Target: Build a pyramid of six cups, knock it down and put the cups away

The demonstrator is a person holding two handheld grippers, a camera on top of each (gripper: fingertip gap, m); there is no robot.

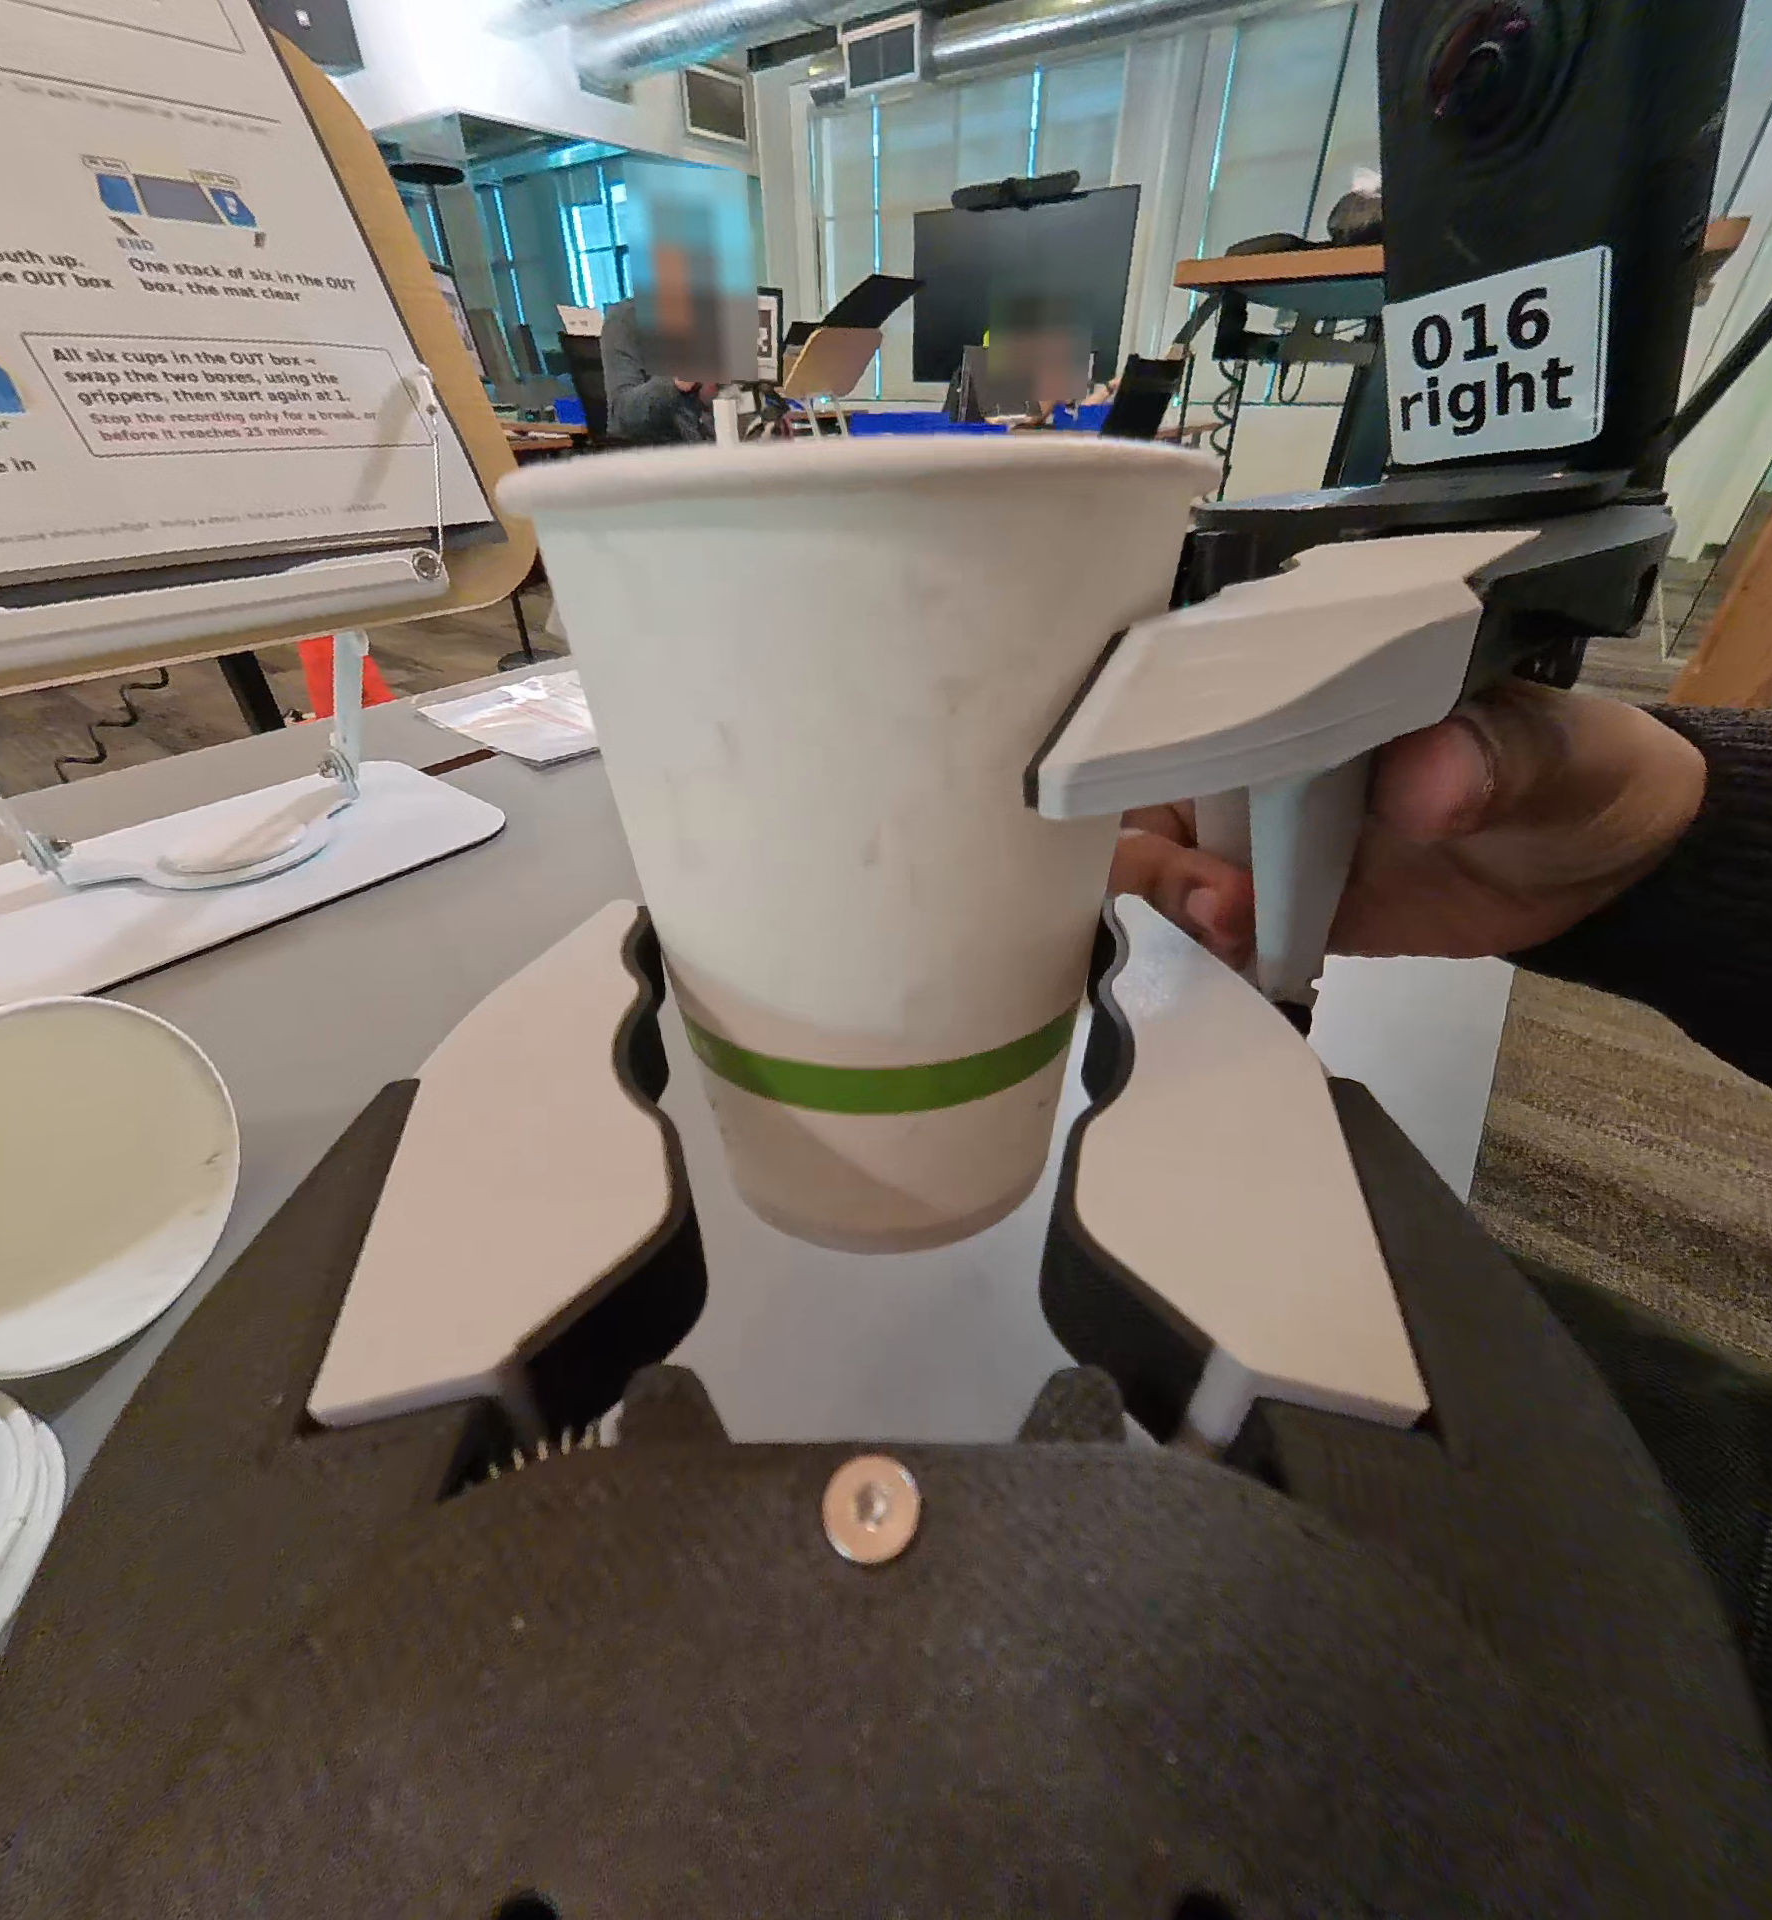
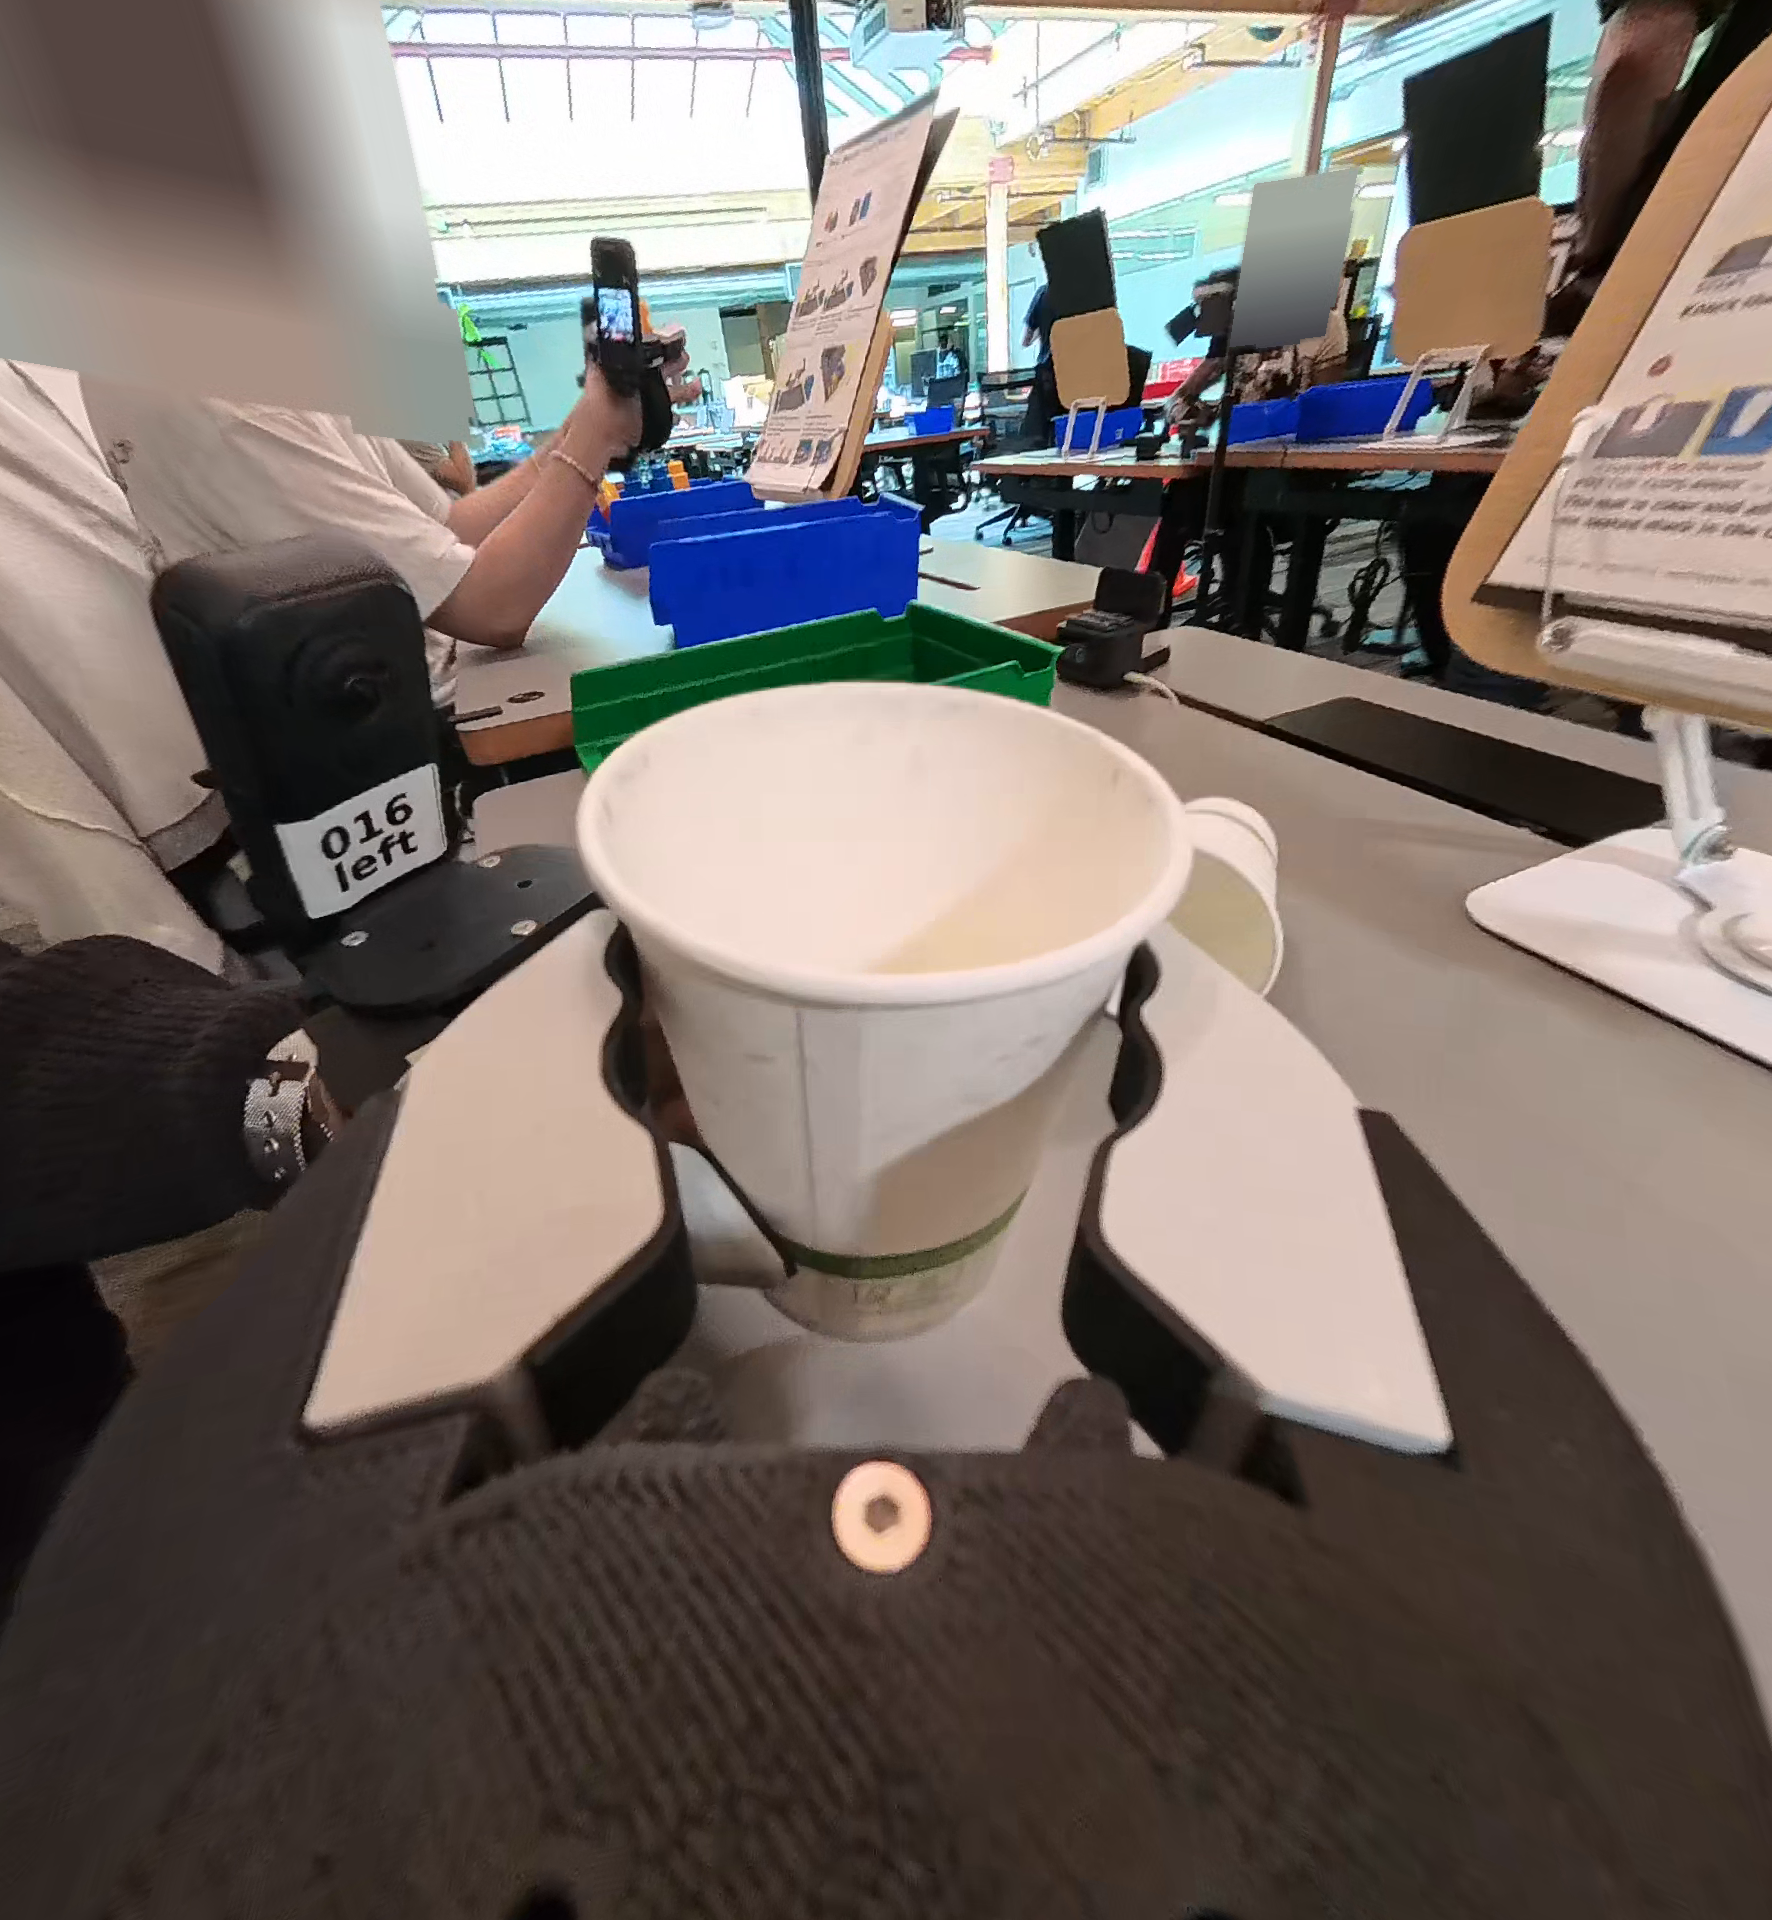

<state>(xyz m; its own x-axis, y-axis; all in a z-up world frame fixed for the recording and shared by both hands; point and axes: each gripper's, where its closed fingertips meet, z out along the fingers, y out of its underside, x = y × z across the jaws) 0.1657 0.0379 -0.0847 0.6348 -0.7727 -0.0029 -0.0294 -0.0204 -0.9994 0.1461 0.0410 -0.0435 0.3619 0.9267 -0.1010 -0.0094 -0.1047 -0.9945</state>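
I have one white paper cup (image 1: 861,790) with a green band held upright in the air above the grey desk (image 2: 1484,1039), and both claws are on it at once. My left claw (image 1: 877,1049) is closed part way, its fingers pressing the lower wall right at the green band. My right claw (image 2: 877,997) pinches the same cup higher up, just under the rim, fingers touching both sides; in the left view it comes in from the right, with a hand (image 1: 1484,821) on its handle. Another paper cup (image 2: 1230,883) lies on its side on the desk just behind the held one, and in the left view two more white cups (image 1: 61,1174) show at the left edge. A green bin (image 2: 809,665) sits farther back, and a document stand (image 1: 196,831) stands on the desk. The risk I judge here is crushing: thin paper squeezed at two heights could buckle if either claw tightens. If the two pull apart unevenly, the cup could twist, slip free and fall onto the desk.
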